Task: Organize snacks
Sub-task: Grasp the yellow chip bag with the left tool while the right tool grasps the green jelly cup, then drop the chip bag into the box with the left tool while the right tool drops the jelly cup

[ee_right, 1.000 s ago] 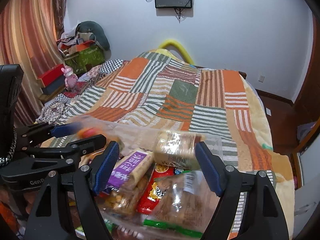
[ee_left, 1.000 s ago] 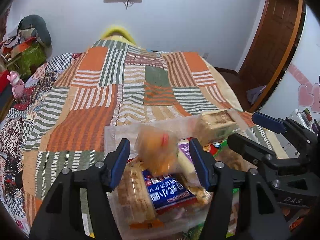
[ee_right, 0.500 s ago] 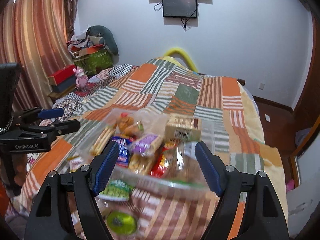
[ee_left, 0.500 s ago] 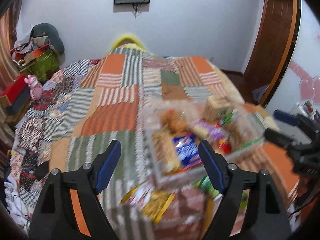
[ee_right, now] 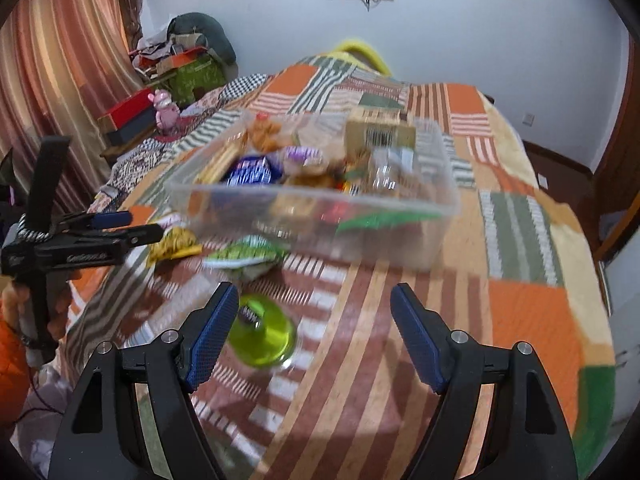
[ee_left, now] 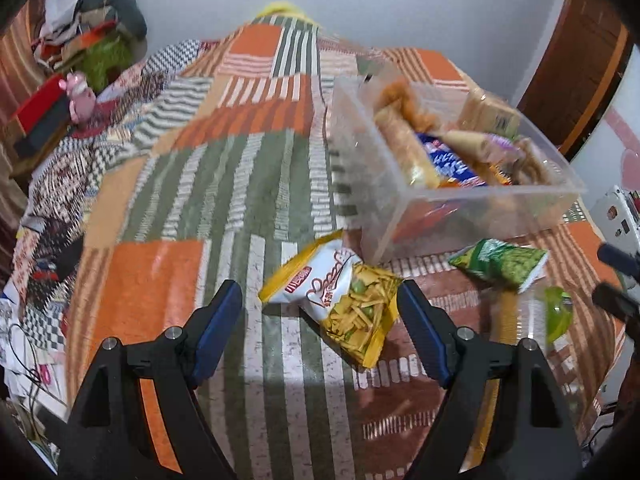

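A clear plastic bin (ee_left: 400, 216) full of snack packs sits on the patchwork bedspread; it also shows in the right wrist view (ee_right: 436, 208). In front of it lie a yellow-and-white chips bag (ee_left: 340, 300), a green snack bag (ee_left: 500, 264) and a green-lidded clear cup (ee_left: 556, 312). My left gripper (ee_left: 320, 332) is open and empty, just short of the chips bag. My right gripper (ee_right: 312, 332) is open and empty above the bedspread, with the green-lidded cup (ee_right: 264, 336) by its left finger. The green bag (ee_right: 248, 256) lies beyond it.
The bedspread (ee_left: 172, 208) covers the whole bed. A pink toy (ee_left: 80, 96) and red box (ee_left: 40, 116) stand at the left bedside. A wooden door (ee_left: 576, 52) is at the right. The left gripper (ee_right: 120, 228) shows at the left of the right wrist view.
Both grippers have pulled back from above the bin toward the near edge of the bed. The loose bags and the cup have come into view in front of the bin.
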A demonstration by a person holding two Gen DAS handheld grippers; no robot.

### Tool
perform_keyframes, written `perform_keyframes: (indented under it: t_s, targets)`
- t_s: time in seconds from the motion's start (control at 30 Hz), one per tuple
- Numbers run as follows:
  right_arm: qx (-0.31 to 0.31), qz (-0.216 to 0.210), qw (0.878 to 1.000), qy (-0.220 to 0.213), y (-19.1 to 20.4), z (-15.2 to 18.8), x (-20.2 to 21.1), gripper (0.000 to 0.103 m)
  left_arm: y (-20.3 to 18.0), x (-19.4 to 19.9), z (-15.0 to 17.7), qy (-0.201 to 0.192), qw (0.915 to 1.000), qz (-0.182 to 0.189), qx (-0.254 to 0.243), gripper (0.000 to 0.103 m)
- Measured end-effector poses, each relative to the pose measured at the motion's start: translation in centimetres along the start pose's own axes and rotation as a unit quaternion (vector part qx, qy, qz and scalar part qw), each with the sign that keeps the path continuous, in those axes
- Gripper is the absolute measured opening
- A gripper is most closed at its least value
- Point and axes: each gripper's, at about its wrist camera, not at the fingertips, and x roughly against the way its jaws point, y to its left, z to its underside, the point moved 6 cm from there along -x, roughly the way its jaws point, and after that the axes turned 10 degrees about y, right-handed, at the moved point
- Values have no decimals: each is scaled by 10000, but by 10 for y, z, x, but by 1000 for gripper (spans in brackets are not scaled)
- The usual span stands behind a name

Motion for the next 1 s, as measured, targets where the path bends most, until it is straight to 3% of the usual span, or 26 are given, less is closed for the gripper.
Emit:
perform_keyframes:
  t_s: [0.37,0.53,0.6,0.67,0.87,1.0]
  targets:
    - [45,-230,9992,337,15,14,-30,76,-3,-32,-4,85,9999,114,23,78]
    - [94,-249,9988,420,18,18,-40,72,1,-24,-1,-103,9997,216,42,65]
    - [109,-345,9983,454,19,18,-42,54,5,-19,2,-162,9994,274,97,54]
    - [184,-288,9987,378,22,17,-40,46,8,-14,3,-208,9991,348,130,48]
    - [208,-160,9993,275,21,18,-34,46,8,5,12,-273,9989,359,98,29]
    - [78,-117,9998,151,12,17,-24,46,3,18,20,-367,9992,178,-16,28]
